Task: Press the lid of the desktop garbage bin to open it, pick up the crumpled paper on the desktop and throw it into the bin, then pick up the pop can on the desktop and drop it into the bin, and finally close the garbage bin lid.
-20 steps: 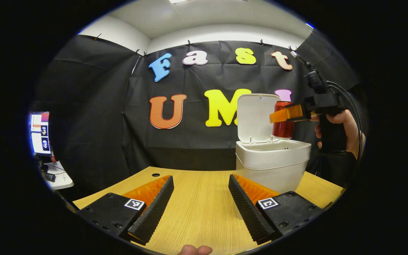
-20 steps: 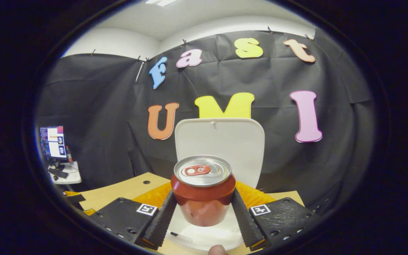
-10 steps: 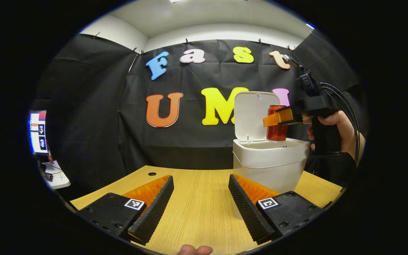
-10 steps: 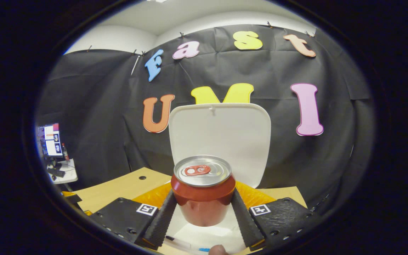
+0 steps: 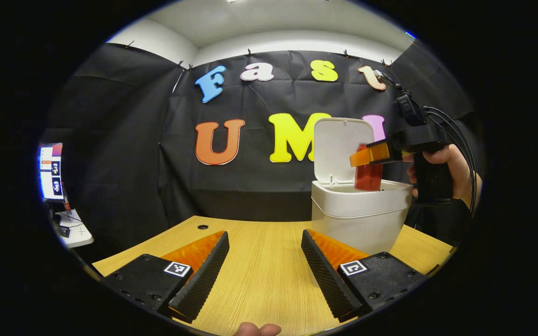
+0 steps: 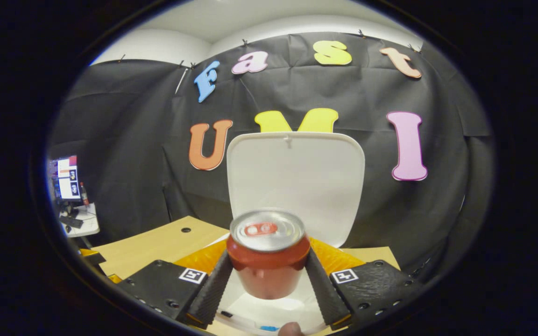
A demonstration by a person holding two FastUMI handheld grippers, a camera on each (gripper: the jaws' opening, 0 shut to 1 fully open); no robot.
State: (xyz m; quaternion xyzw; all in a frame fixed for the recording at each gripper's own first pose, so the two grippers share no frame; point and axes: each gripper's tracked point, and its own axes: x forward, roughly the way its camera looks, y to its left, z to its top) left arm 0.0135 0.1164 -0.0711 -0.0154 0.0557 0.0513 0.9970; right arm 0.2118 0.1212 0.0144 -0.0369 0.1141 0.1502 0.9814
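Red aluminium, the pop can (image 6: 268, 254) stands upright, pull-tab end up, its long axis vertical, clamped between both fingers of the right gripper (image 6: 269, 280) directly above the open white bin (image 5: 360, 215). The raised lid (image 6: 295, 182) stands just behind it. The left gripper (image 5: 264, 266) hovers with fingers spread, holding nothing, over the wooden desktop (image 5: 259, 275); a monitor (image 5: 49, 171) glows far left.

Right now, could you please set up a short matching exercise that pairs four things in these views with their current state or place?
Things:
1. pop can
2. bin lid
3. left gripper
4. right gripper

States:
a. open, above the wooden table
b. raised upright
c. red, above the bin opening
d. around the can

Pairs: 1-c, 2-b, 3-a, 4-d
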